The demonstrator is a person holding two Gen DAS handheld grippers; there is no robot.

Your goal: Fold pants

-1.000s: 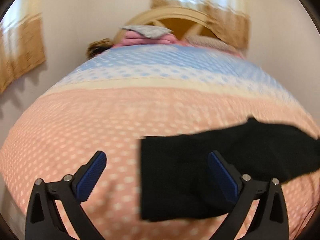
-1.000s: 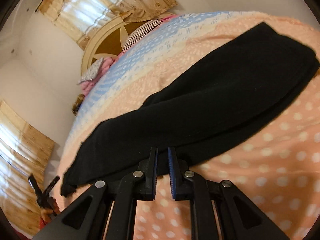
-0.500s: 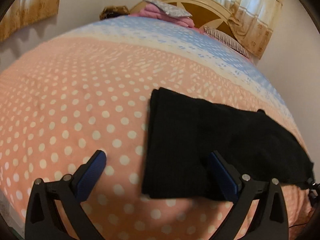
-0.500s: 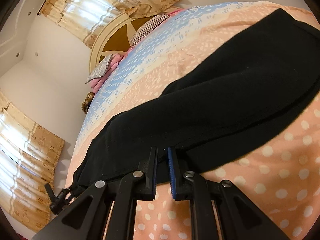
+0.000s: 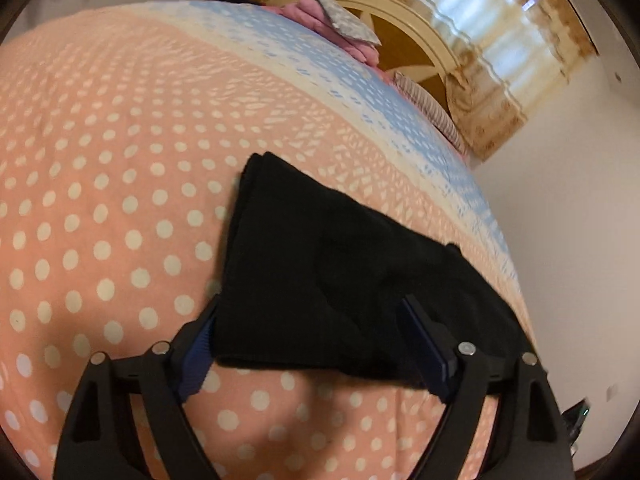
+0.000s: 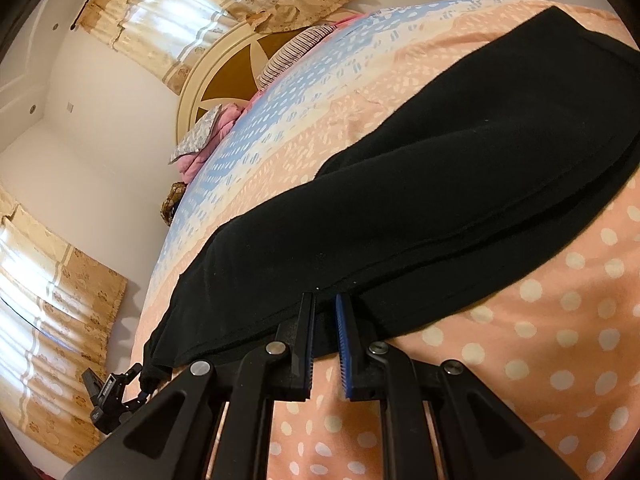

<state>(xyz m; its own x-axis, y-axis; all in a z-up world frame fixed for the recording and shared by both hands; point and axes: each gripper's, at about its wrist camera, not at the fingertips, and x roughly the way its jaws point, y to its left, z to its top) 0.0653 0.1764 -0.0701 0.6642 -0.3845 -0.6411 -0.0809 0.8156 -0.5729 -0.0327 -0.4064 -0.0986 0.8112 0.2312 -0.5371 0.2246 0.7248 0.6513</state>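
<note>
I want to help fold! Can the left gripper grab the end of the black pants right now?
Probably yes. The left gripper is open, and its blue-padded fingers sit on either side of the near end of the black fabric pants on the pink polka-dot bedspread. Nothing blocks it.

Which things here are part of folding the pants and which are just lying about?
For the job: black pants, left gripper, right gripper, bedspread as work surface.
Lying about: pink bedding, grey patterned pillow, striped pillow, curtains.
</note>
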